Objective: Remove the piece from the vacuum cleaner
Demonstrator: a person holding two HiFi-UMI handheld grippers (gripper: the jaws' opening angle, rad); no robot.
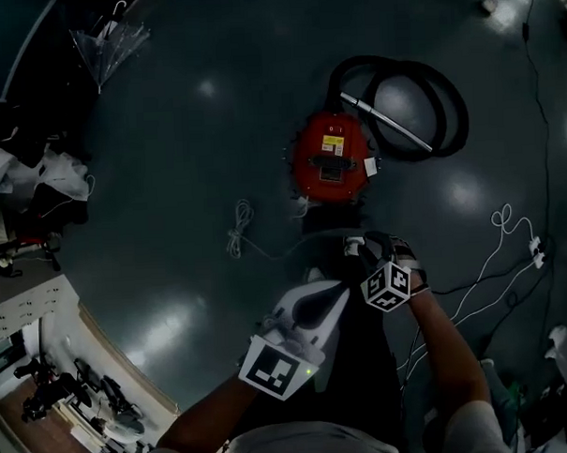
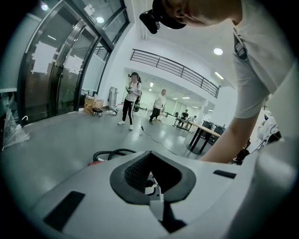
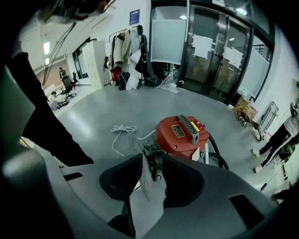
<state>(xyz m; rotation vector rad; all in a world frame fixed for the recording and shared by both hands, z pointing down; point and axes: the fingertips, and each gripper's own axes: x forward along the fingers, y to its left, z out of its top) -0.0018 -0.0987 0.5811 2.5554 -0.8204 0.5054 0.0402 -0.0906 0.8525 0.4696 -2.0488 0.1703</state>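
The red vacuum cleaner (image 1: 332, 158) stands on the dark floor, with a black hose (image 1: 419, 102) coiled behind it and a metal wand (image 1: 387, 122) lying across the coil. My right gripper (image 1: 357, 246) hangs just short of the vacuum cleaner's near side and points steeply down at it. In the right gripper view the vacuum cleaner (image 3: 180, 135) sits just beyond the right gripper (image 3: 153, 161), whose jaws stand apart with nothing between them. My left gripper (image 1: 326, 287) is lower and to the left, holding nothing I can see. In the left gripper view the left gripper (image 2: 152, 184) points over the hose (image 2: 112, 153).
A white cord (image 1: 239, 227) lies coiled left of the vacuum cleaner. Cables and a power strip (image 1: 538, 249) run along the right. A clear umbrella (image 1: 111, 36) and piled clutter (image 1: 38, 185) are at the left, and a white cabinet (image 1: 34, 307) is near. People (image 2: 132, 98) walk far off.
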